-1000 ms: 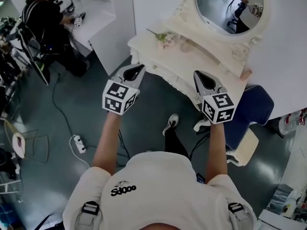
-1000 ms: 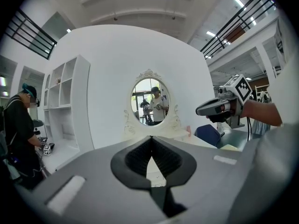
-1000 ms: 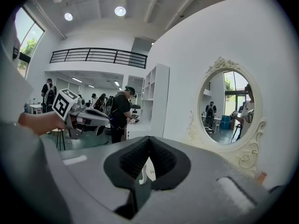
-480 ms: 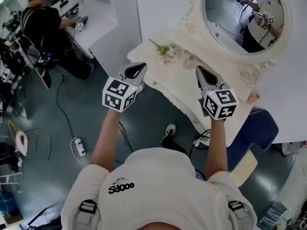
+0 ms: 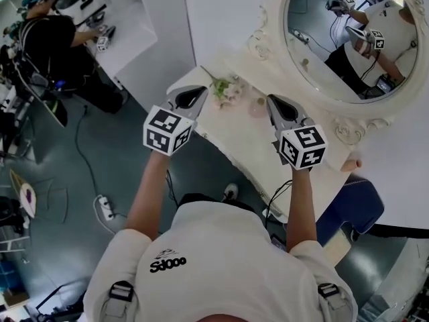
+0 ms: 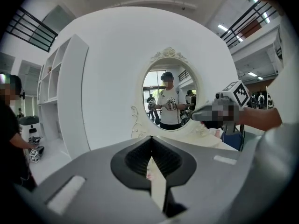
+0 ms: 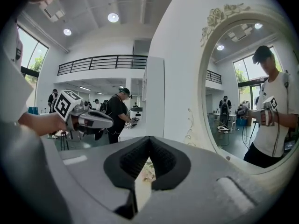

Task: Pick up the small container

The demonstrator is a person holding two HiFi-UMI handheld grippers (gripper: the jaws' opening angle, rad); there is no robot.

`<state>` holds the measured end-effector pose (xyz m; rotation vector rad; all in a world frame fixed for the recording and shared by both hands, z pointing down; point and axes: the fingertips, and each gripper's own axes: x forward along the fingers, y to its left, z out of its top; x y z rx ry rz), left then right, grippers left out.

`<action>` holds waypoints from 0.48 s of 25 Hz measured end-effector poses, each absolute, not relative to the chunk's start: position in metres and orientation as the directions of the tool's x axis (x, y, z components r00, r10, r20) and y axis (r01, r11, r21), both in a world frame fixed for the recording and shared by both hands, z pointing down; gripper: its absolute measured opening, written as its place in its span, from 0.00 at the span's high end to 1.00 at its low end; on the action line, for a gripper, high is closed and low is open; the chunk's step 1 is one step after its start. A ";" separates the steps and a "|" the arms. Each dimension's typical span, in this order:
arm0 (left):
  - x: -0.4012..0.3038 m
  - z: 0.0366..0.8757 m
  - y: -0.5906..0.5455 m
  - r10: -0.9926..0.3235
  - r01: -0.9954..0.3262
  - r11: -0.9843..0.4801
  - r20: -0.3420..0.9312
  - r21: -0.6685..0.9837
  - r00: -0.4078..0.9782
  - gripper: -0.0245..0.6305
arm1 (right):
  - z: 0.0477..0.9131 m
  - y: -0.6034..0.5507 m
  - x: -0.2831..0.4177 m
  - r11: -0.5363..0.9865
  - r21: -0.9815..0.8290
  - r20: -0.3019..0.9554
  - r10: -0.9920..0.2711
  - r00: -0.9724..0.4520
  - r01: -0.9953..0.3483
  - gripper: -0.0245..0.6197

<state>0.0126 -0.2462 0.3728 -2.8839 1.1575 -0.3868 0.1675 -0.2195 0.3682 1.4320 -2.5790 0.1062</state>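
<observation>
- The left hand-held gripper [image 5: 191, 98] and the right hand-held gripper [image 5: 278, 106] hover over the tabletop [image 5: 234, 129], jaws pressed together on nothing.
- The small container [image 5: 257, 106] stands near the far edge, beside the flowers [image 5: 224, 89].
- Beyond it stands the mirror [image 5: 315, 52].

White short-sleeve tee [image 5: 221, 247] here, black logo [image 5: 168, 264] printed on the back, L side. Grey straps [image 5: 122, 302] w/ black buckles [image 5: 125, 290] over both shoulders. L gripper [image 5: 198, 90] & R gripper [image 5: 271, 98]: smooth grey shells, black ribbed teardrop pads at the jaws. Each carries a white cube, L cube [image 5: 166, 133] & R cube [image 5: 303, 146], w/ black square markers.
</observation>
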 end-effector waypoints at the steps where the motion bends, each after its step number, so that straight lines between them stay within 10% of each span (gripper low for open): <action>1: 0.014 0.376 -0.252 -0.680 -0.679 -0.728 0.230 -0.098 0.696 0.93 | 0.374 -0.227 0.170 0.525 0.031 0.211 -0.835 -0.508 -0.850 0.96; 12: -0.006 0.427 -0.314 -0.629 -0.656 -0.754 0.320 -0.028 0.709 0.93 | 0.444 -0.295 0.174 0.421 -0.018 0.358 -0.844 -0.399 -0.907 0.89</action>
